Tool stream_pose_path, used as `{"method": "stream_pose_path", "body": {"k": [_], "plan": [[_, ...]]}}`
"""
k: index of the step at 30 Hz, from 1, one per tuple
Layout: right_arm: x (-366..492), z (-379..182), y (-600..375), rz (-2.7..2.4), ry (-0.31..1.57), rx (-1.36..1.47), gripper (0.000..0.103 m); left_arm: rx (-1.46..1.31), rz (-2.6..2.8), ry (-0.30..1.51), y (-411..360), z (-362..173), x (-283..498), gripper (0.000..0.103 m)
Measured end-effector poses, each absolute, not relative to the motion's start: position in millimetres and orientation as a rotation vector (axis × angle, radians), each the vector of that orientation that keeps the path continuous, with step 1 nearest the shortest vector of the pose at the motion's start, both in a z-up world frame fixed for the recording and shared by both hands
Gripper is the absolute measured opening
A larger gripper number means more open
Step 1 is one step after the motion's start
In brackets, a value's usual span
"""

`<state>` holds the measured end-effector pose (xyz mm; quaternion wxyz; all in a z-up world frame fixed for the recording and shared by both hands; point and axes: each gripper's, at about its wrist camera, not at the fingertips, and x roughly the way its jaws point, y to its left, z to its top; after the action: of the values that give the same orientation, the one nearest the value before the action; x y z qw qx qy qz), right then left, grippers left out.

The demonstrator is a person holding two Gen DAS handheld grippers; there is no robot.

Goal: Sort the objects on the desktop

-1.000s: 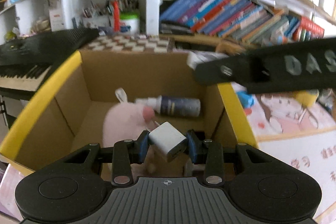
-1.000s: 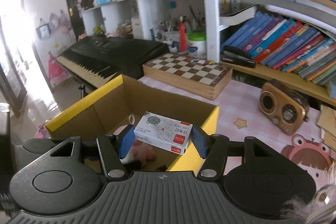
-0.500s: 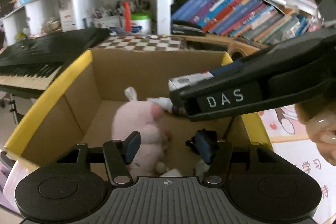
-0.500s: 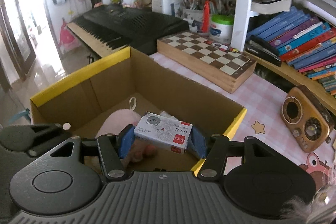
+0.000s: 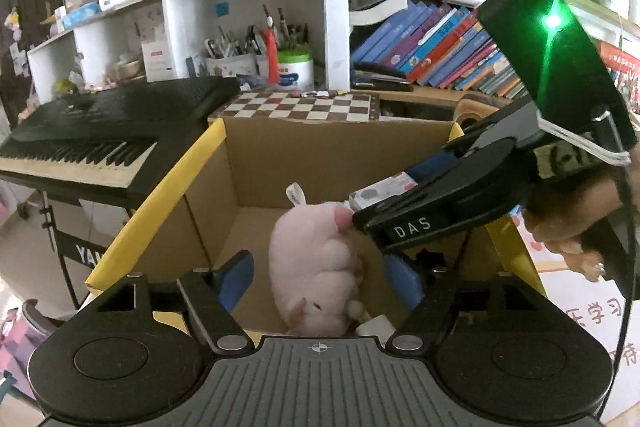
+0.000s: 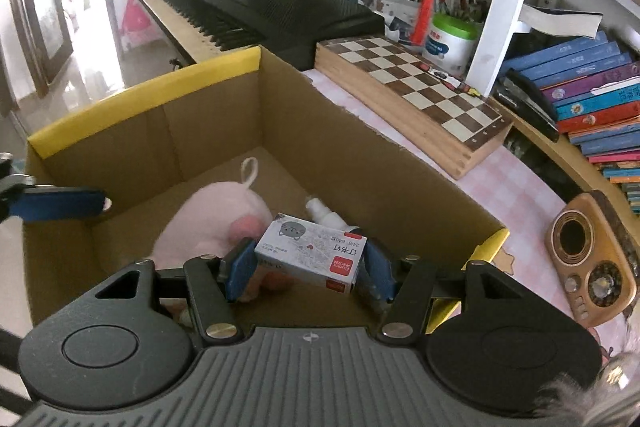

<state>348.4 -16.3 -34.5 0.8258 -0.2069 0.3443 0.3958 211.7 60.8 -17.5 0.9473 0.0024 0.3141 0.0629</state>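
You have one cardboard box (image 6: 328, 131) with yellow rim flaps in front of you. Inside it you can count one pink plush toy (image 6: 212, 223), one white spray bottle (image 6: 320, 213) and one small white block (image 5: 374, 327) at the near edge. One staple box (image 6: 312, 255) sits between the right-hand pads. Beyond the box you have one chessboard (image 6: 416, 95), one keyboard (image 6: 256, 3) and one wooden radio (image 6: 588, 259).
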Motion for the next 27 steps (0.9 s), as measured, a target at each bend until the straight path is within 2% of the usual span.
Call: {"method": "stream_pose_path", "body": {"k": [6, 10, 27], "plan": [[347.2, -27.7, -25.5, 0.830, 0.735, -0.367, 0.062, 0.011, 0.121, 0.606, 58.6, -11.2, 204.3, 0.077], [336.9, -18.6, -33.9, 0.814, 0.713, -0.327, 0.062, -0.008, 0.119, 0.573, 60.8, -5.6, 196.2, 0.083], [259.8, 24.8, -98.8, 0.593, 0.584, -0.110, 0.062, -0.025, 0.051, 0.479, 56.2, 18.2, 142.0, 0.086]]}}
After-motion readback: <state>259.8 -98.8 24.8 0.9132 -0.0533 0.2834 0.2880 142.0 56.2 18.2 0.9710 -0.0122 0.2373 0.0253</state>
